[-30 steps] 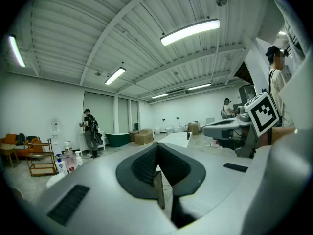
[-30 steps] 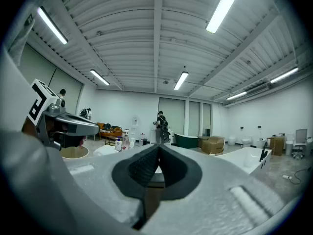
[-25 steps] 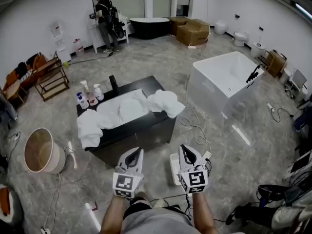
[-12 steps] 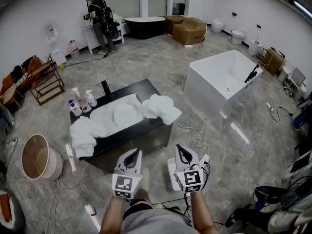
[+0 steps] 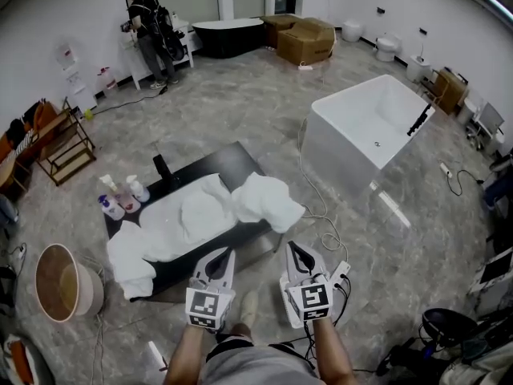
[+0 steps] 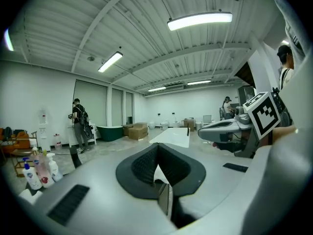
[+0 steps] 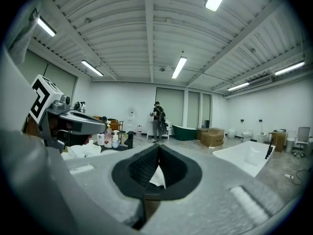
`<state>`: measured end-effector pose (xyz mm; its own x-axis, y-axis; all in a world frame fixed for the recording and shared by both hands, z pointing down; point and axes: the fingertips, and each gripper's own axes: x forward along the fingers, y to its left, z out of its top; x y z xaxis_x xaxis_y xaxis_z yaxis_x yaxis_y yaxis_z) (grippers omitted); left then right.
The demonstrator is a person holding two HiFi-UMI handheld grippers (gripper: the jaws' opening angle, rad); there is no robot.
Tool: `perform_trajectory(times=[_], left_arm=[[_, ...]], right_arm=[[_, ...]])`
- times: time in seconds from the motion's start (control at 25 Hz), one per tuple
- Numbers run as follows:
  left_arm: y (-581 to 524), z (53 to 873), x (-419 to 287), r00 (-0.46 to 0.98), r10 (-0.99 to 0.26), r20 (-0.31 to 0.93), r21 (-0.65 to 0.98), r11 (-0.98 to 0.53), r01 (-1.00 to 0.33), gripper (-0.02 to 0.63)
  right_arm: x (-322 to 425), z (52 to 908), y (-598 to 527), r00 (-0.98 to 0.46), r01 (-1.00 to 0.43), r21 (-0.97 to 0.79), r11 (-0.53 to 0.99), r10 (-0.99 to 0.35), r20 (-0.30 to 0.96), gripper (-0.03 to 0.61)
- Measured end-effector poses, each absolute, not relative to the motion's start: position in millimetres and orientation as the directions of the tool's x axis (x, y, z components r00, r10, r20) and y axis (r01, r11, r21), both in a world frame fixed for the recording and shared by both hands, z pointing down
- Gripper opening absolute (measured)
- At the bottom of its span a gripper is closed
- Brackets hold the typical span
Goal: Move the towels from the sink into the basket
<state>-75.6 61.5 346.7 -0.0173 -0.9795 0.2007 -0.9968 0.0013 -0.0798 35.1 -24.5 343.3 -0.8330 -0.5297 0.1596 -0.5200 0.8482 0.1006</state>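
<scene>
Approaching with left claw (image 5: 218, 257) and right claw (image 5: 295, 252) both closed, gripping nothing. Towels (image 5: 192, 215) heaped across sink (image 5: 228, 160) just ahead of both; basket (image 5: 86, 289) apparently empty on floor, far left. Every transfer yet to do.

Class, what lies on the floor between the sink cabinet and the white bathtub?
A looping white cable; the head view shows it.

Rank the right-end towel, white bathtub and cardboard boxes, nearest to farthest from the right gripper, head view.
1. Towel, just ahead of the right gripper, on the right end of the counter.
2. White bathtub, farther ahead, to the right.
3. Cardboard boxes, far back by the wall.
</scene>
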Motion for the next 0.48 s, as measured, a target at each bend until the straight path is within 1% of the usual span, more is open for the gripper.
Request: perform_trajectory(times=[0.48], left_arm=[[-53, 416, -159, 0.064, -0.946, 0.319, 0.005, -0.066, -0.998, 0.009]], right_arm=[[-61, 409, -133, -0.803, -0.543, 0.045, 0.839, -0.534, 0.266, 0.0]])
